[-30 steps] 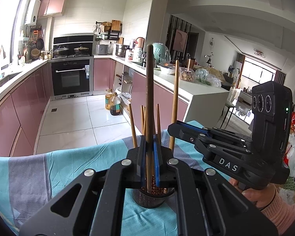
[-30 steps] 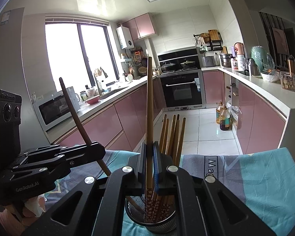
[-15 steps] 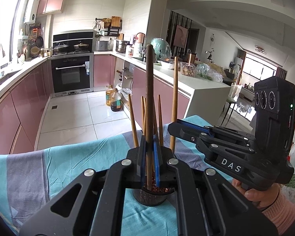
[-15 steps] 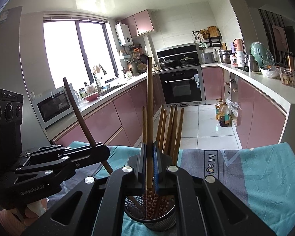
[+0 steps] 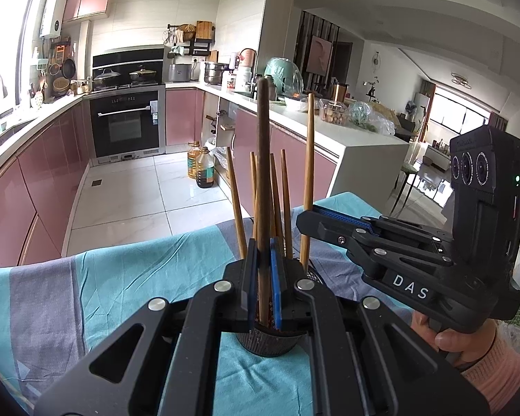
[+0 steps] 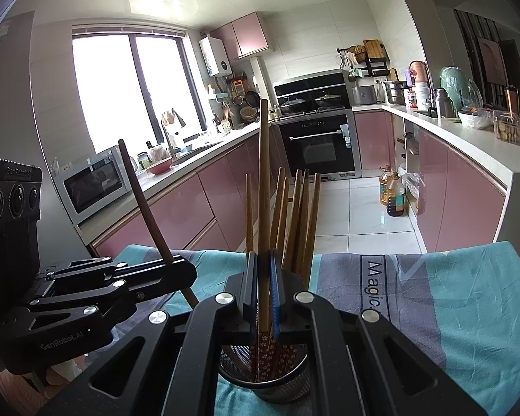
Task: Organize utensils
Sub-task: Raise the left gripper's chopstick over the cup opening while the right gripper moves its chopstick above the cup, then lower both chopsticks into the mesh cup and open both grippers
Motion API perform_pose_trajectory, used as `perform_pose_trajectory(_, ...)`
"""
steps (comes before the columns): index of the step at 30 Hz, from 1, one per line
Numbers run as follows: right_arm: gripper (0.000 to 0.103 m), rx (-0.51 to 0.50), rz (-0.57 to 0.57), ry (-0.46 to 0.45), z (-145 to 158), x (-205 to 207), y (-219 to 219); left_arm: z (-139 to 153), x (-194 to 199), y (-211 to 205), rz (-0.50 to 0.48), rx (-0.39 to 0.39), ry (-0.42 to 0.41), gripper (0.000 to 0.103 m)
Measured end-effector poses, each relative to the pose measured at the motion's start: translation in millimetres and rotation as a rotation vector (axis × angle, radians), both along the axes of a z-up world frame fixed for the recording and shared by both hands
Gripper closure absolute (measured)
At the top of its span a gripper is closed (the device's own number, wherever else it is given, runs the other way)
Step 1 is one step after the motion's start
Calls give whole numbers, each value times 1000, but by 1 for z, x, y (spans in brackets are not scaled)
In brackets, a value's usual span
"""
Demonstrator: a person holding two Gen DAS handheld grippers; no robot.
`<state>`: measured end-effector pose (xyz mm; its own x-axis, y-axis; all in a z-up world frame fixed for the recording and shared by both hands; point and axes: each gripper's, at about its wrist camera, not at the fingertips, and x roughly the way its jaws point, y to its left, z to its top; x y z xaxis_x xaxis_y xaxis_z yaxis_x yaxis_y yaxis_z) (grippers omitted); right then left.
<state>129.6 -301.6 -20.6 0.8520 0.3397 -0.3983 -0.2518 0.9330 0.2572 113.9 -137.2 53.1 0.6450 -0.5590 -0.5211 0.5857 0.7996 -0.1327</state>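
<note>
Kitchen, teal cloth (image 5: 128,277). Left gripper (image 5: 262,279) clamps dark chopstick (image 5: 262,173); right gripper (image 6: 262,291) clamps light chopstick (image 6: 264,190). Mesh holder (image 6: 280,386) directly below fingertips. Lower tips straight in, then release.

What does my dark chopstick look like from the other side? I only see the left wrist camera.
Observer: In the right wrist view the dark chopstick leans, its top tipped away from the mesh cup, pinched in the left gripper.
Operator: Is its bottom in the cup?
Observer: Can't tell. Its lower end hides behind the right gripper, which pinches a light chopstick.
Operator: What's inside the cup?
Observer: Chopsticks with red flowered ends.
</note>
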Motion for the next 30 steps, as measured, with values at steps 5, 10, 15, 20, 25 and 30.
perform_pose_trajectory(5,97,5,0,13,-3,2,0,-5,6,-6,-2,14,11,96)
perform_pose_trajectory(10,97,6,5,39,-10,6,2,-11,13,-11,0,28,20,95)
perform_pose_trajectory(15,96,11,10,74,-16,12,2,-19,24,-15,-1,39,41,95)
perform_pose_trajectory(20,96,29,5,98,-22,15,0,-30,42,-21,-6,47,83,95)
perform_pose_trajectory(25,95,29,3,103,-24,10,-2,-42,53,-25,-11,47,103,95)
perform_pose_trajectory(30,74,11,9,95,-24,2,0,-49,52,-12,23,16,98,81)
